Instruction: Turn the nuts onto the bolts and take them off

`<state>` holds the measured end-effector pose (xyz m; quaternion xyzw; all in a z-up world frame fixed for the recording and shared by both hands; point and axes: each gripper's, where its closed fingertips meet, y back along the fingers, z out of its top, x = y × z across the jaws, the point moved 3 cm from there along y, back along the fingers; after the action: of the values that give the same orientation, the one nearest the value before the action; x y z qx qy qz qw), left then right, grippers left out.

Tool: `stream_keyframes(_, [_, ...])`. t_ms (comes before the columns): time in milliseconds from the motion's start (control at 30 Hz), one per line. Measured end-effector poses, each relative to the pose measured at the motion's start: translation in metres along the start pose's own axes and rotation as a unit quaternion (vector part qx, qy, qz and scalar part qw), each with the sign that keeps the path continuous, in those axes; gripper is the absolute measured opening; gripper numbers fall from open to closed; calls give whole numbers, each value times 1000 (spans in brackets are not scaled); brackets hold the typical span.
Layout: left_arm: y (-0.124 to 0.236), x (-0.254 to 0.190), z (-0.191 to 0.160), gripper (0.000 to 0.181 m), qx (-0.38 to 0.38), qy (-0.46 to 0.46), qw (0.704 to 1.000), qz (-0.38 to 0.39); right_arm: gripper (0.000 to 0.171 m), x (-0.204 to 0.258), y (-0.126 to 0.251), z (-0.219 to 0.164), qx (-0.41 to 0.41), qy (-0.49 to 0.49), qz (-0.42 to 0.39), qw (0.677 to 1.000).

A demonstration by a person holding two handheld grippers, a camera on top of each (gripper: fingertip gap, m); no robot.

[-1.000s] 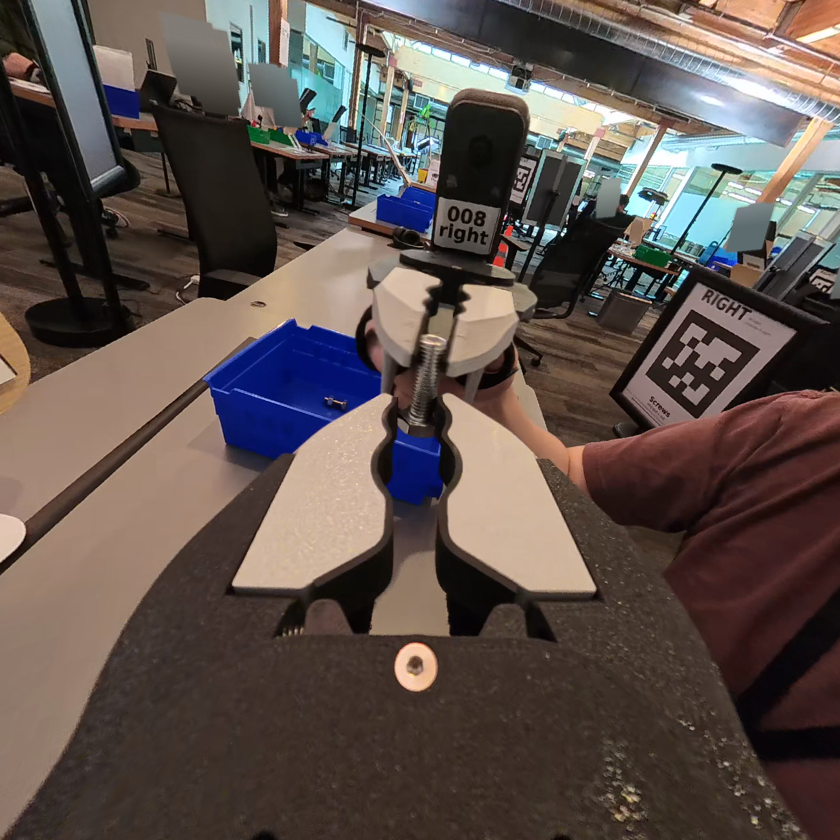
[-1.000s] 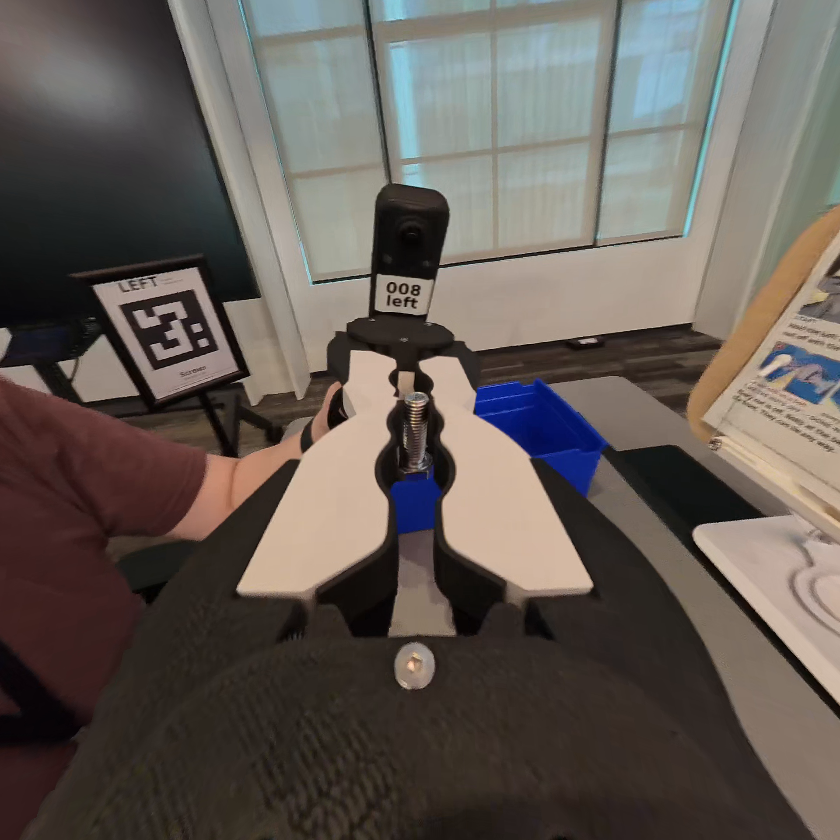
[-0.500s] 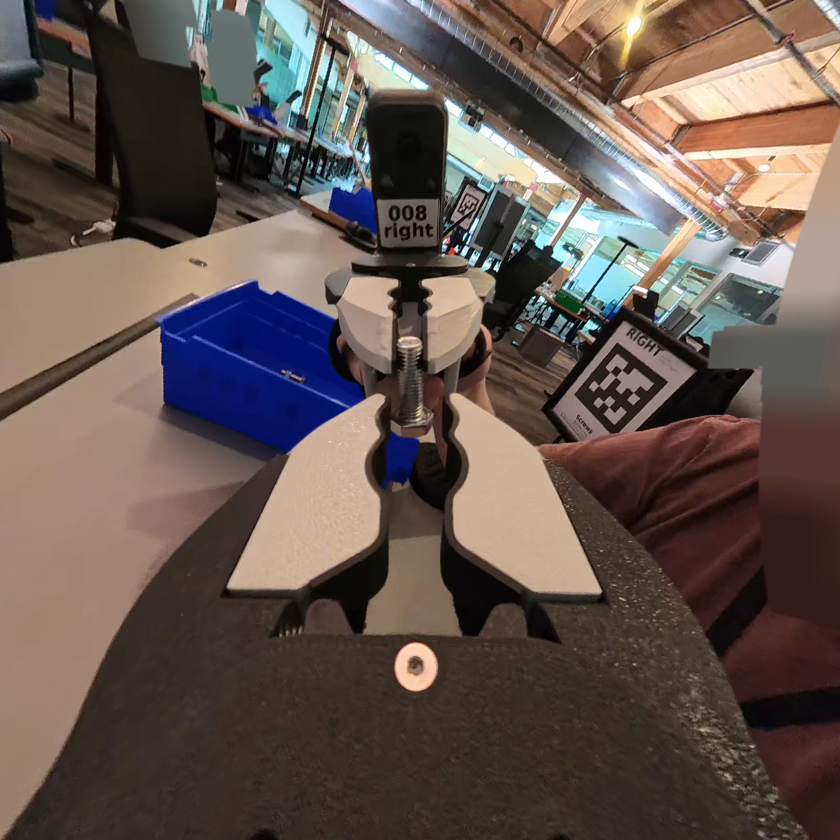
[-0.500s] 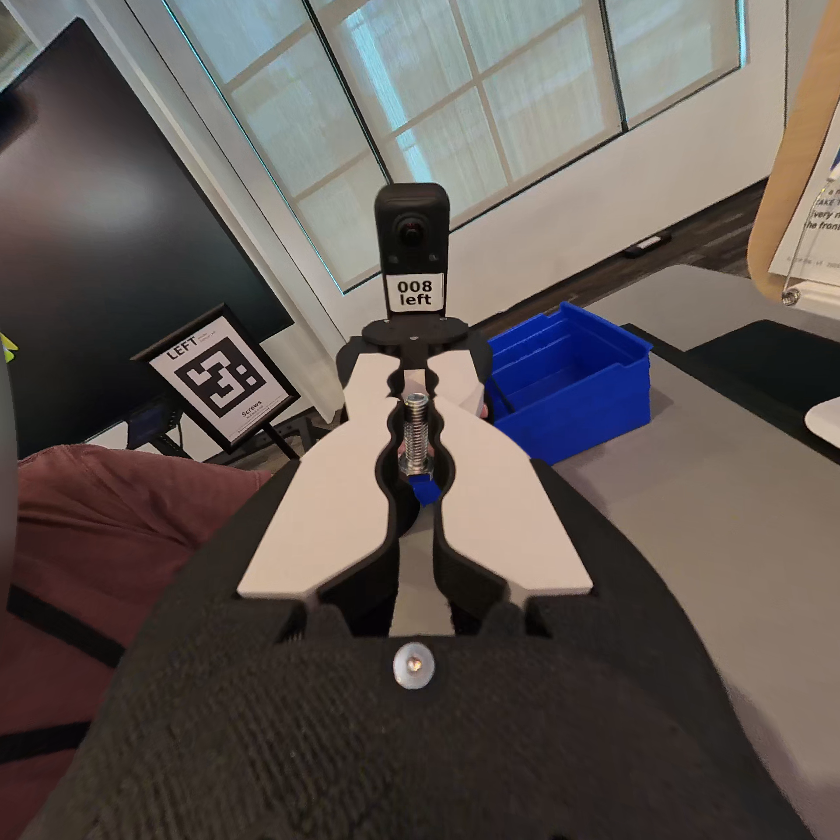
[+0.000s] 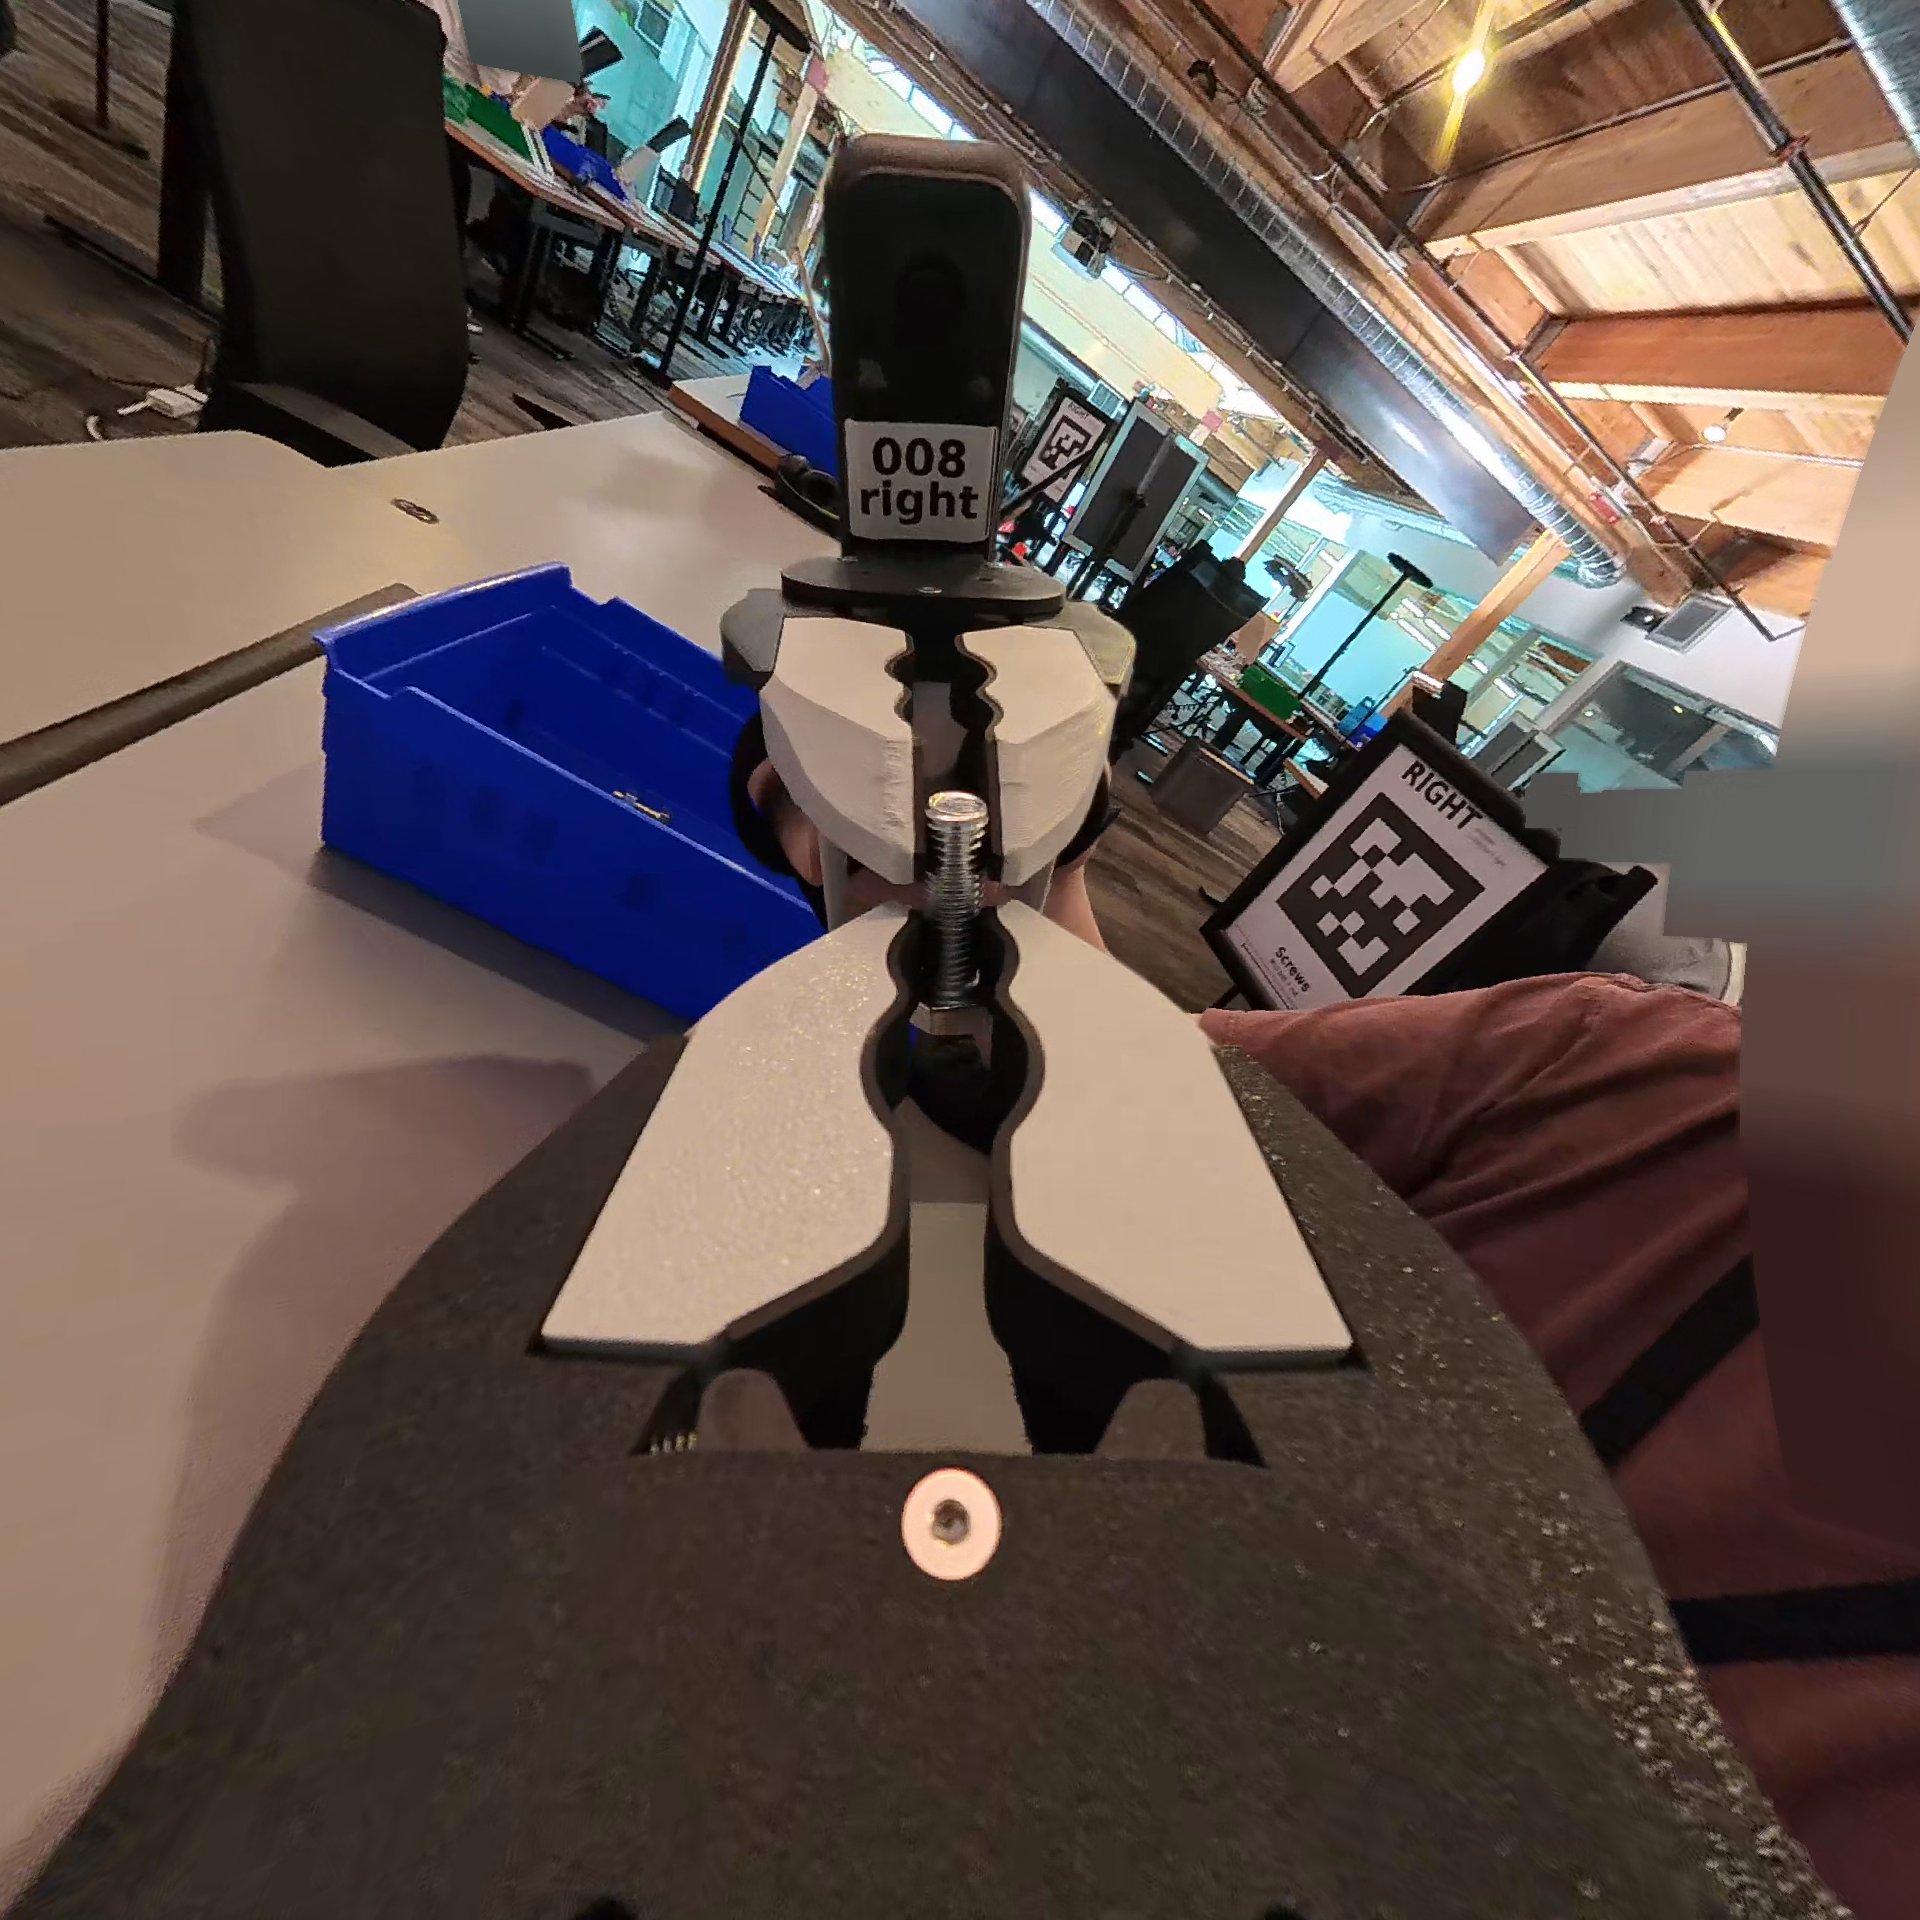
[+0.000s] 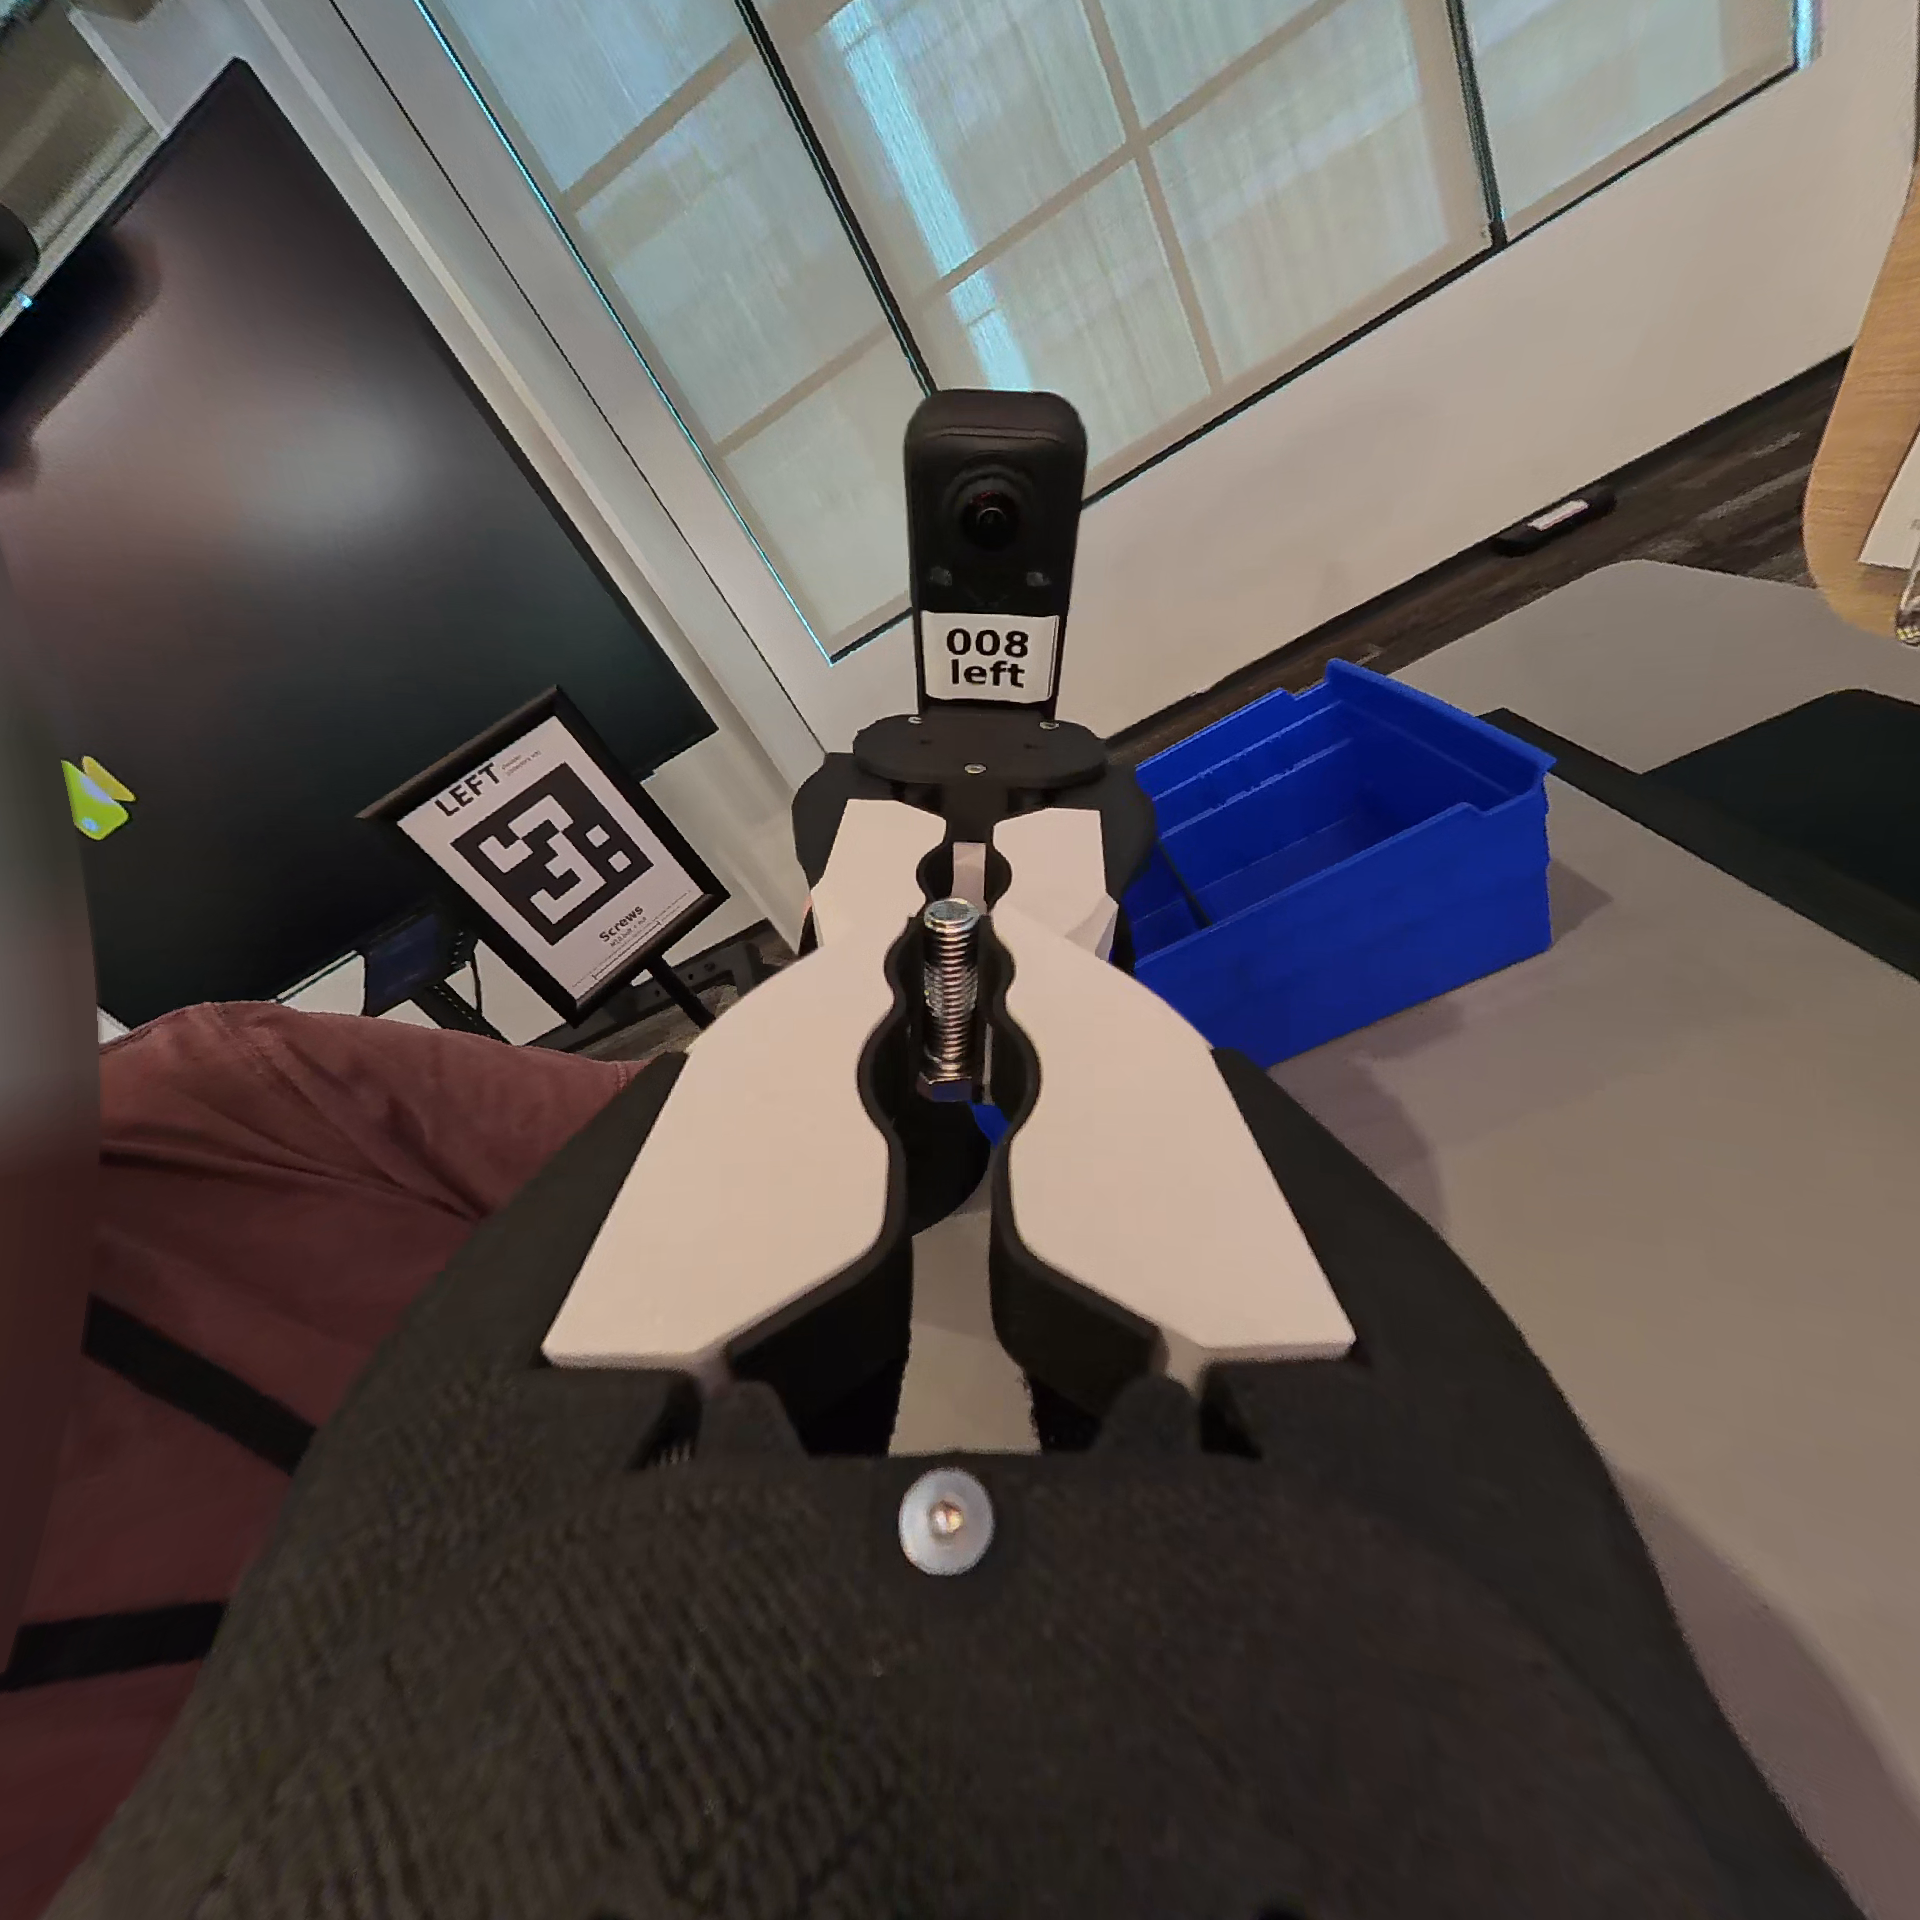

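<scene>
A silver threaded bolt spans the gap between my two grippers, which face each other tip to tip above the grey table. My left gripper is shut on the near end, where a hex piece sits in the jaw recess. My right gripper closes on the far end. In the right wrist view the bolt lies in my right gripper, with a hex piece at the near end, and the left gripper meets it. I cannot tell head from nut.
A blue bin stands on the table beside the grippers, with a small bolt inside; it also shows in the right wrist view. A person's maroon shirt is close by. Framed marker signs stand off the table. The tips of both grippers are at nearly the same place.
Both grippers have tipped and rolled together with the bolt still between them. The blue bin has slid sideways in both views, and more ceiling and window show.
</scene>
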<state>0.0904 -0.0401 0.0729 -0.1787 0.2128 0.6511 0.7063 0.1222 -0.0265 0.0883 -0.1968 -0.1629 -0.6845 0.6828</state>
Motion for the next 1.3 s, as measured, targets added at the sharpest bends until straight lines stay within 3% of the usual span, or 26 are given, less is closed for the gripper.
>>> stream_keyframes(333, [1,0,-3,9,11,-17,1000,6,11,1,-1,-1,7,11,9,1000])
stream_keyframes(433, [7,1,1,9,10,-45,999,29,29,5,7,9,-12,59,-13,998])
stream_keyframes(533, [29,2,12,9,0,-71,995,74,25,4,20,2,49,143,-49,987])
stream_keyframes(633, [67,9,28,9,-13,-123,975,186,21,-21,24,-48,249,198,-113,941])
stream_keyframes(700, [93,8,39,9,-26,-153,956,248,21,-44,24,-88,386,223,-148,883])
stream_keyframes(800, [127,-3,50,9,-49,-169,940,293,23,-67,16,-141,516,250,-145,807])
stream_keyframes(967, [162,-26,57,9,-66,-199,923,322,28,-83,8,-174,597,286,-160,732])
stream_keyframes(1067, [174,-36,59,9,-80,-204,922,318,23,-75,-5,-179,582,312,-121,741])
stream_keyframes(1300, [175,-50,57,9,-77,-214,931,284,26,-84,-8,-188,621,336,-95,702])
